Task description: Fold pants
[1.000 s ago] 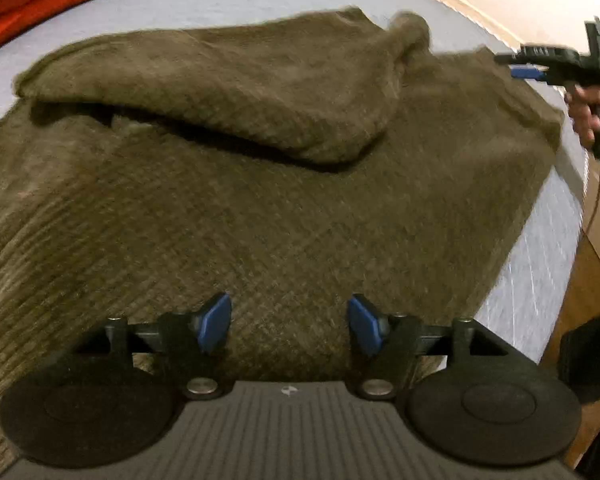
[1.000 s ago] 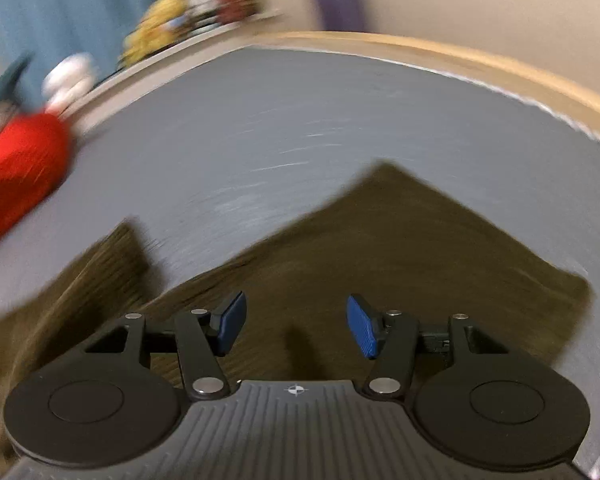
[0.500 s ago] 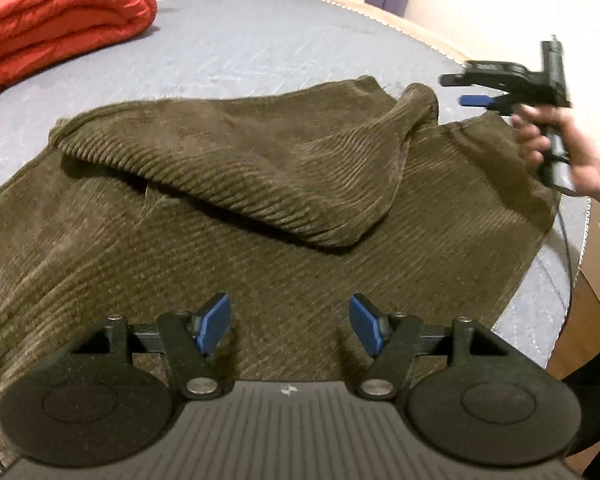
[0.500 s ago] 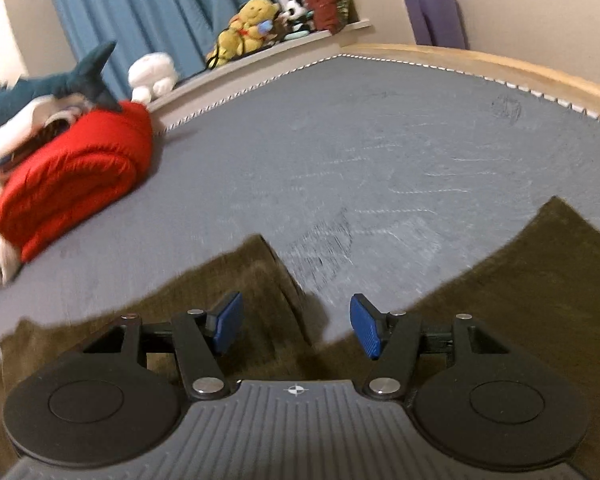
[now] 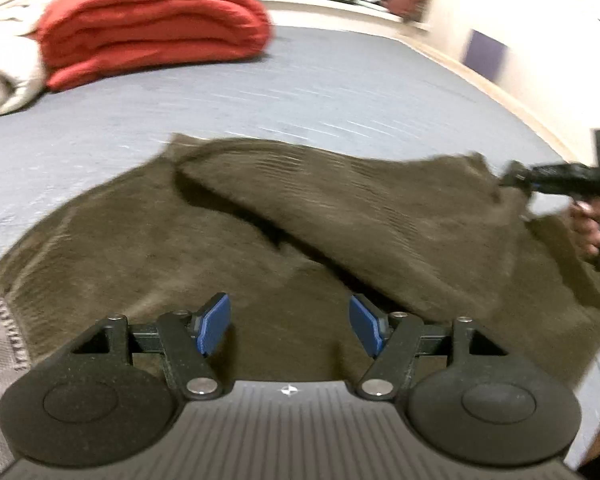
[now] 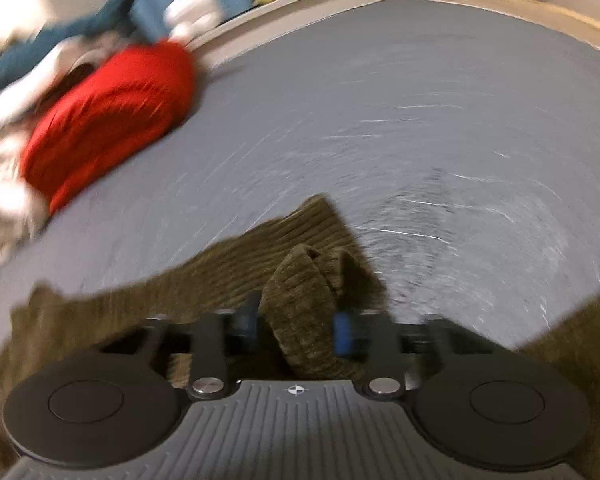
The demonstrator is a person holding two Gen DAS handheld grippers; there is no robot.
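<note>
Here the grey bed (image 5: 340, 92) fills both views, brown pants (image 5: 260, 232) spread across mid-frame, red blanket (image 5: 152, 24) upper left. Right gripper (image 6: 298, 326) is closing on a bunched pants edge; left gripper (image 5: 290, 330) gapes empty above the fabric.

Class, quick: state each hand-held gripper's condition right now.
Left hand-held gripper: open, empty.
Right hand-held gripper: jaws closing on a bunched fold of the brown corduroy pants.

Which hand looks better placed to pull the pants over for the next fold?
The right. Its claw is closing on a bunched edge of the pants, while the left claw hangs open above them, holding nothing.
</note>
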